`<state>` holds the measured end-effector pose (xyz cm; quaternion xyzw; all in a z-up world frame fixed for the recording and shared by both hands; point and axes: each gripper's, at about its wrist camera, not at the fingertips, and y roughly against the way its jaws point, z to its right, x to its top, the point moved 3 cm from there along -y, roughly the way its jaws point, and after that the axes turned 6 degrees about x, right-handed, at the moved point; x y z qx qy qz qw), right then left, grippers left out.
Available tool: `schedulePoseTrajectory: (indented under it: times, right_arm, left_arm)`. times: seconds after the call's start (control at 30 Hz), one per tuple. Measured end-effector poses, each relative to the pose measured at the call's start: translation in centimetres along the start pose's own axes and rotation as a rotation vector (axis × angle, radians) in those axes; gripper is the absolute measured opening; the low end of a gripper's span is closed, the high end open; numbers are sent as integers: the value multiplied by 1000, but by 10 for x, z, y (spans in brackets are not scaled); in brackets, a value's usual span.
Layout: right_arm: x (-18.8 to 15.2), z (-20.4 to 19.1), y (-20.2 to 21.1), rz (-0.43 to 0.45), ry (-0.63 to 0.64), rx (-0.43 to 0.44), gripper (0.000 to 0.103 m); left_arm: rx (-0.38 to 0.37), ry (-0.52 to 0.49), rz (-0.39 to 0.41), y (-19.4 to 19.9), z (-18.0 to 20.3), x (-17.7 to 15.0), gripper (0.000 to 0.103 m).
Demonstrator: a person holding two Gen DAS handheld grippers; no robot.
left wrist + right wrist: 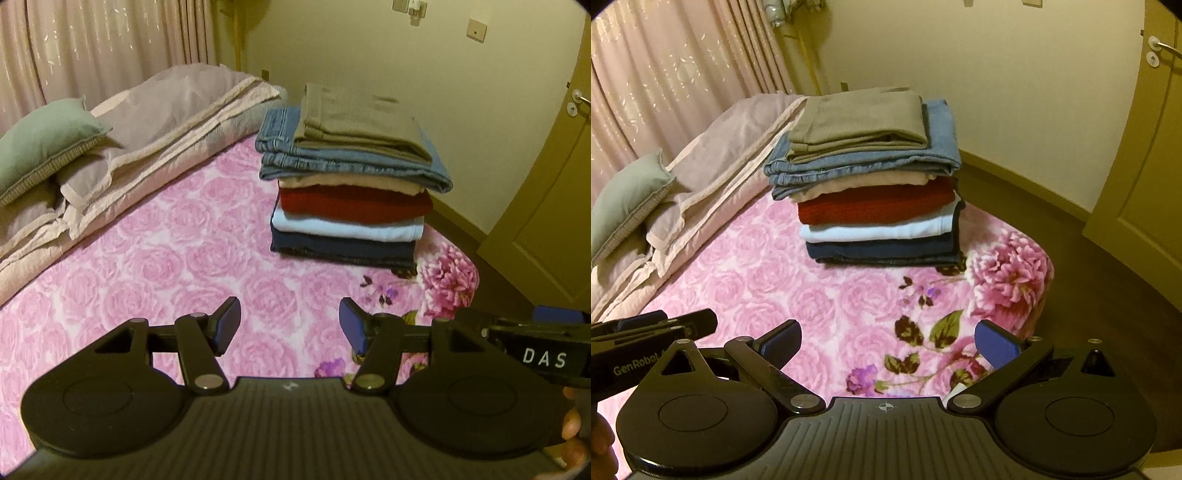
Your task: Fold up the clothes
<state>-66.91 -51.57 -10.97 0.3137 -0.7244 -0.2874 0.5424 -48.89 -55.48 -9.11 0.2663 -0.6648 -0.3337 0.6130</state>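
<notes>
— Left wrist view: what worries you?

— My left claw (290, 326) is spread, pinching nothing. The stack of folded clothes (351, 177) sits far ahead, slightly right, on the bed (166, 258). I judge a careless bump could topple it; the layers overhang.

— And the right wrist view?

— My right claw (888, 345) is spread too, empty. The stack (871, 181) lies far ahead, well apart.

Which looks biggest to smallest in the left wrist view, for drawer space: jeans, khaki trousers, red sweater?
1. jeans, widest.
2. khaki trousers.
3. red sweater, though mostly hidden under others, so unsure.
</notes>
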Motion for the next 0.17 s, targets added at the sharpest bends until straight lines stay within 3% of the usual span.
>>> schedulePoseTrajectory:
  times: [0.17]
  right_arm:
    - [4,1,3,13,-3,-9,102]
  left_arm:
    - [-4,-14,41,4,2,5,55]
